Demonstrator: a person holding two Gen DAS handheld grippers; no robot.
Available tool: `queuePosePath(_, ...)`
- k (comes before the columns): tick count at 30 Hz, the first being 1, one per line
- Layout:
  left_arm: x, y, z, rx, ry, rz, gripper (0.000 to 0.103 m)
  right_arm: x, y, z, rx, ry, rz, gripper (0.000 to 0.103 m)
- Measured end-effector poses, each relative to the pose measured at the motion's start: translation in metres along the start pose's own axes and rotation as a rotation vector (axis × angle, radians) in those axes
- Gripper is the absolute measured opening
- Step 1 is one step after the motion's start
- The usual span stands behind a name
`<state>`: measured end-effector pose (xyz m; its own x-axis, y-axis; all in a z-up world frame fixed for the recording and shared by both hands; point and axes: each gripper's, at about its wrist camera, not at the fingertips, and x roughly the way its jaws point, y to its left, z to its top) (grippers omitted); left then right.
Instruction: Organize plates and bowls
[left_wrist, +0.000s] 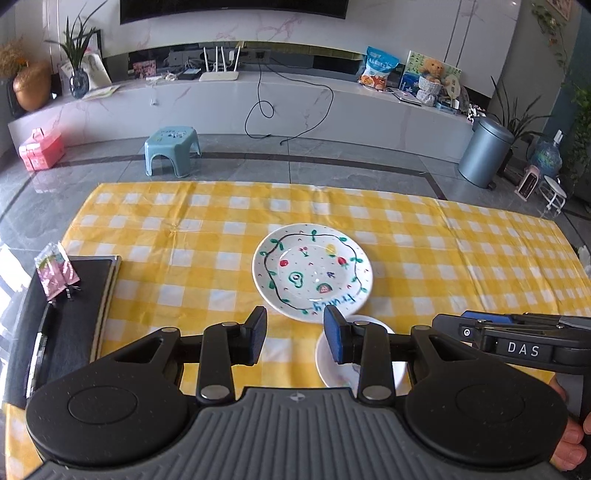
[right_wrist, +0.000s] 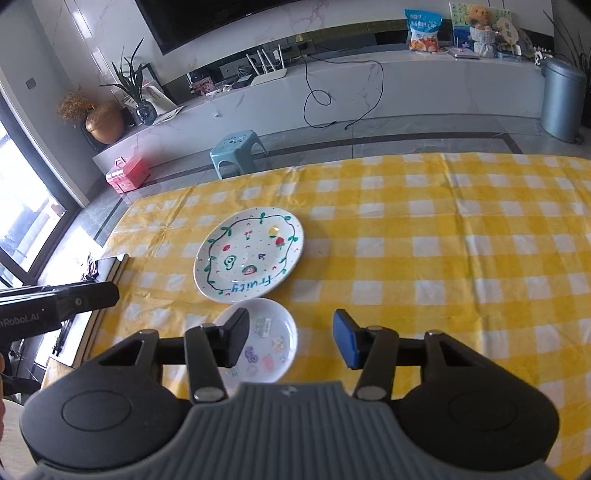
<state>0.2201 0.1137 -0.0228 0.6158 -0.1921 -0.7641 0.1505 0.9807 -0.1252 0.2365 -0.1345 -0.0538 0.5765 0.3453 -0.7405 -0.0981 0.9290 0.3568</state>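
Closest in, the left gripper (left_wrist: 294, 334) hangs over the near edge of the table, jaws apart with only yellow checked tablecloth (left_wrist: 443, 258) showing between them. Nothing is gripped. Its right finger covers part of the small plate (left_wrist: 399, 369), so from this side only a plain white sliver of rim can be made out. Just beyond sits the big plate (left_wrist: 312, 271), painted with fruit and a wavy green-leafed border, and the two plates lie so close that their rims seem to touch or overlap; which one it is cannot be told.

Over to the right gripper (right_wrist: 291, 339): jaws apart as well, empty, cloth between them. Its left finger hides the left edge of the small plate (right_wrist: 269, 343), whose coloured pictures are too blurred to read. The word "Fruity" on the big plate (right_wrist: 249, 254) is clear.

At the table's left end a dark flat case (left_wrist: 74, 314) carries a pink packet (left_wrist: 55, 275), partly cut off by the frame. A hand (left_wrist: 570, 443) shows only at the lower right corner, holding the other gripper's handle. On the floor behind stand a blue stool (left_wrist: 171, 153) and a grey bin (left_wrist: 484, 151).
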Motion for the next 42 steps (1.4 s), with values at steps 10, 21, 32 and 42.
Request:
queuePosePath(10, 0.072, 0.047, 0.018, -0.138, 0.037, -0.099, 0.036, 0.069, -0.024, 0.031, 0.129, 0.039, 0.081, 0.026)
queuePosePath(21, 0.126, 0.074, 0.024, -0.244, 0.045, -0.118, 0.035, 0.117, -0.047, 0.044, 0.210, 0.079, 0.119, 0.024)
queuePosePath(32, 0.137, 0.079, 0.019, -0.283, 0.019, -0.140, 0.032, 0.136, -0.045, 0.048, 0.258, 0.086, 0.164, 0.017)
queuePosePath(42, 0.136, 0.064, 0.023, -0.214, 0.030, -0.087, 0.016, 0.137, -0.043, 0.047, 0.289, 0.076, 0.154, 0.015)
